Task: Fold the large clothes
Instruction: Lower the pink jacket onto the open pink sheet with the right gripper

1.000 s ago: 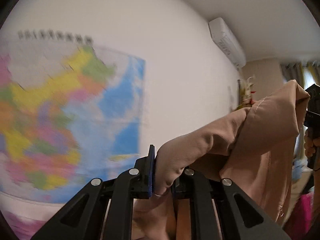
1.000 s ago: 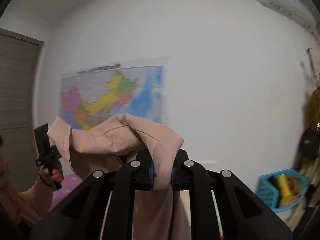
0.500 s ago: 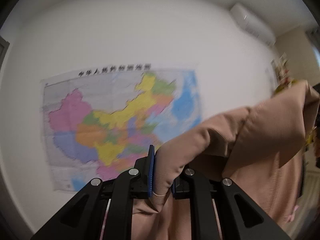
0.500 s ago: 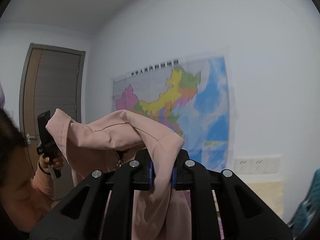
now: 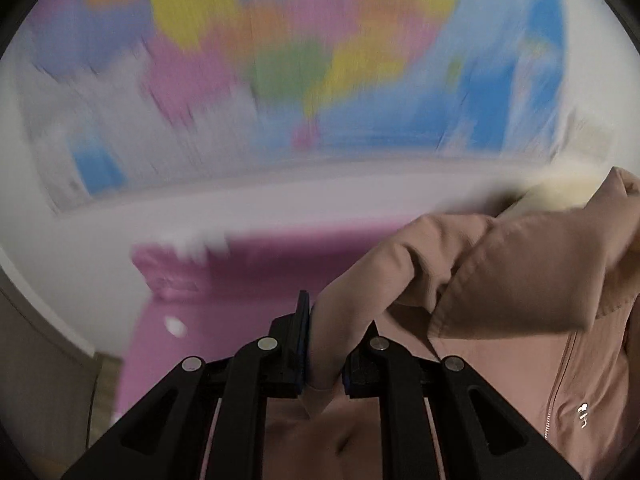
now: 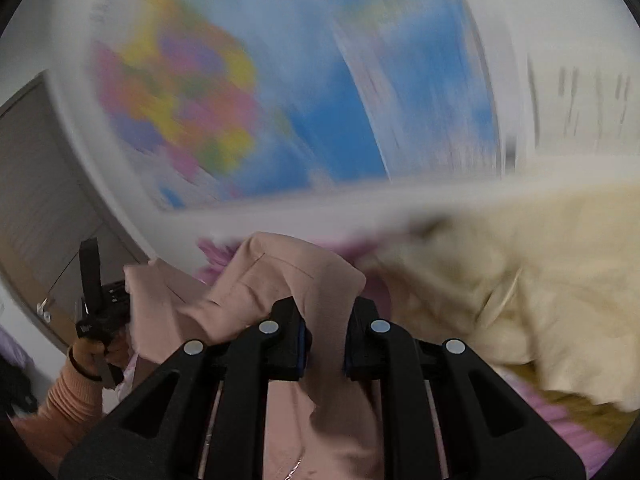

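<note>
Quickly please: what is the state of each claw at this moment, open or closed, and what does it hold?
Left claw: closed on a fold of the pink jacket.
Right claw: closed on another fold of the same jacket.

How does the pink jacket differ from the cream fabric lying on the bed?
The pink jacket is held up, pinched by the right gripper and left gripper; the cream fabric lies heaped, untouched. The jacket is smooth, dusty pink, with a zipper; the fabric looks paler and fluffier. Both are soft textiles.

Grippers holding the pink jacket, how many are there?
2: the left gripper pinches one end of the pink jacket; the right gripper pinches the other.
</note>
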